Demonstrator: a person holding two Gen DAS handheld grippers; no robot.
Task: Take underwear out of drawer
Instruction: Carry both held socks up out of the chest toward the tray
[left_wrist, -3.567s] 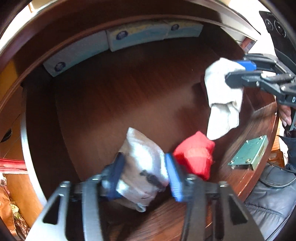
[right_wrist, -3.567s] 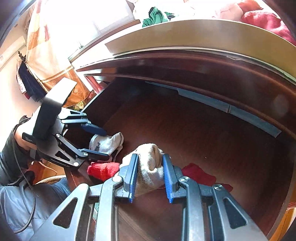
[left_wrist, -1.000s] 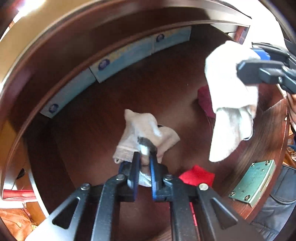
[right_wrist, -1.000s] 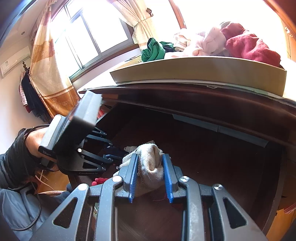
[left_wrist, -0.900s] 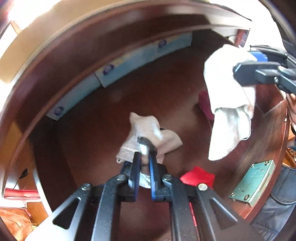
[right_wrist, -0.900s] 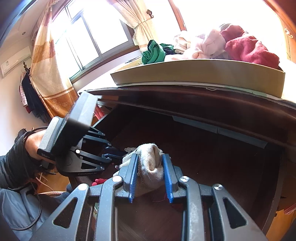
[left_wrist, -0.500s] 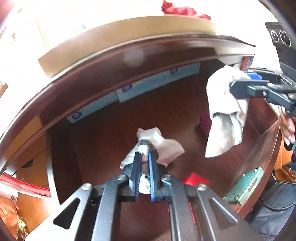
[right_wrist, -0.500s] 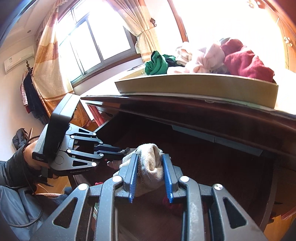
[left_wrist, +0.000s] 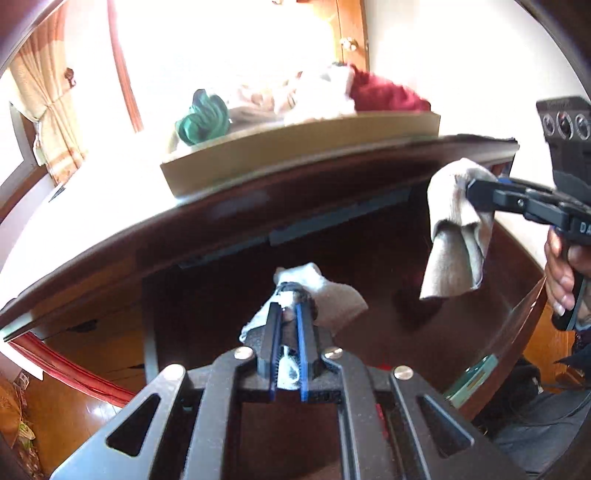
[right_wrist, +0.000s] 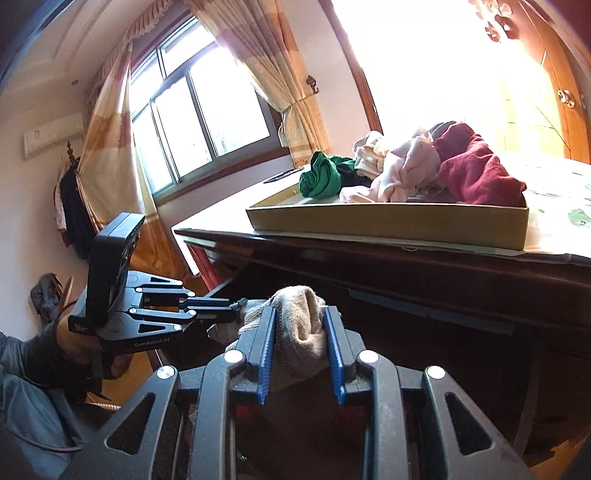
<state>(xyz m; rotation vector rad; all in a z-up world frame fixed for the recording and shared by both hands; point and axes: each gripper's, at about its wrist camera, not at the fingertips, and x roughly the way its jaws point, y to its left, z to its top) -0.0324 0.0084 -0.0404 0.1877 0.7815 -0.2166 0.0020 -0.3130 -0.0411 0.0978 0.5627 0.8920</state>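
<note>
While jaws clamp, pale garments (left_wrist: 334, 299) lifted

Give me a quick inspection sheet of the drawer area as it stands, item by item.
Surface: dark wood desk top above an open drawer.
Job's things: white cloth piece in the left gripper; beige cloth piece in the right gripper; something red low in the drawer.
Clutter: cardboard tray of mixed clothes on the desk top.
Grippers: both shut on cloth, held over the drawer.
Cables: thin dark cable by the left sleeve.
Surroundings: window, curtains, wall air conditioner.
</note>
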